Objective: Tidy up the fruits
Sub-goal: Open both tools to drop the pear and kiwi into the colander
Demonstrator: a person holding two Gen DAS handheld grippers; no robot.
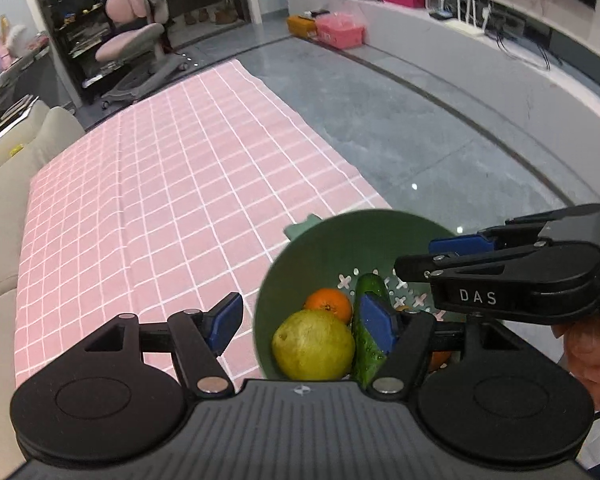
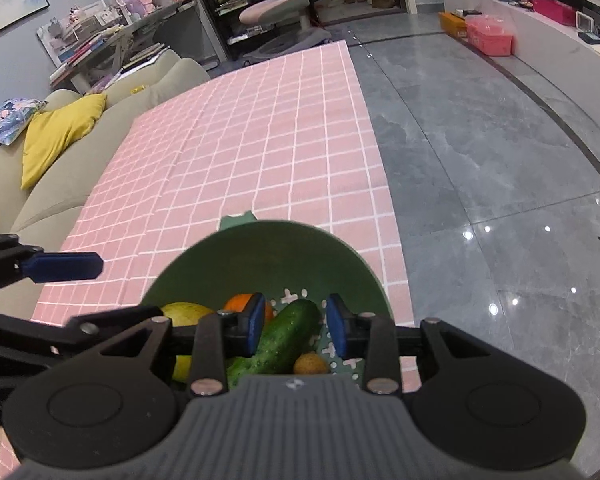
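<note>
Right wrist: colander [image 2: 340, 256] near tablecloth [image 2: 260, 140] edge

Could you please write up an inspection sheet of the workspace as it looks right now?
Surface: pink checked tablecloth, mostly bare.
Job's things: green colander holding cucumber, orange, yellow-green fruit and a small brown item.
Clutter: nothing seen on the cloth.
Grippers: left gripper open wide; right gripper open over the cucumber.
Cables: wires along the far wall shelf.
Surroundings: beige sofa, yellow cushion, pink chair, grey tiled floor.
</note>
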